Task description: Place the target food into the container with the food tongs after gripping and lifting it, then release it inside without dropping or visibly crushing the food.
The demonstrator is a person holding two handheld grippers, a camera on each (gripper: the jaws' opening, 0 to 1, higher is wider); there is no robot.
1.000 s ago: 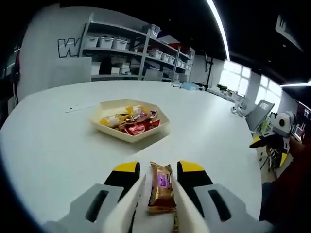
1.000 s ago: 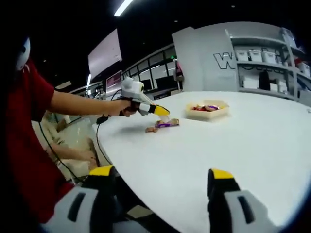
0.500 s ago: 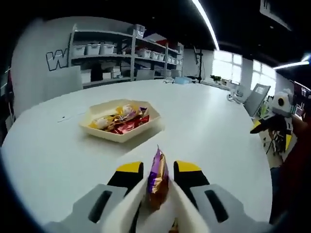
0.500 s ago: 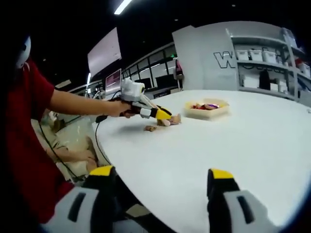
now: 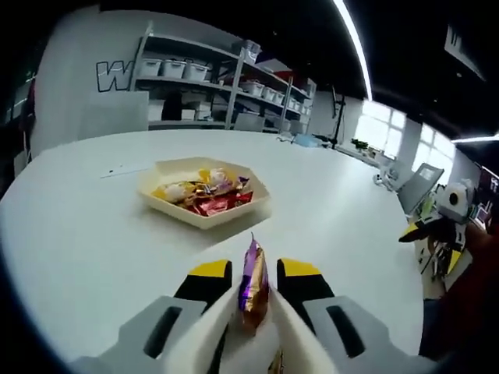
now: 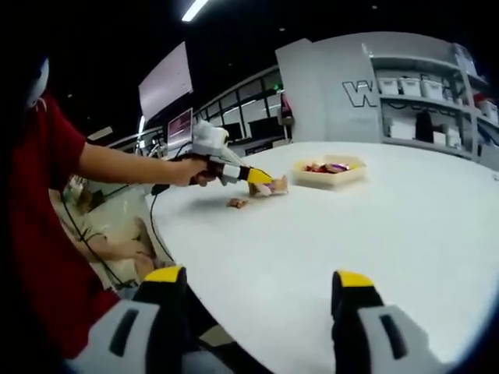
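The left gripper [image 5: 251, 300] clamps its fingers on a gold-and-purple wrapped candy bar [image 5: 253, 282], edge-up above the white tabletop [image 5: 93, 234], aimed toward the cream hexagonal tray of wrapped candies [image 5: 204, 192]. The right gripper [image 6: 257, 292] idles, fingers apart.

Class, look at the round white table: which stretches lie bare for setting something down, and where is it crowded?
Bare: the round white table between the right hand-held gripper and the beige hexagonal tray, and beyond that tray toward the shelves. Crowded: the tray, full of wrapped snacks, and the spot near the left hand-held gripper, holding a purple-gold snack packet.
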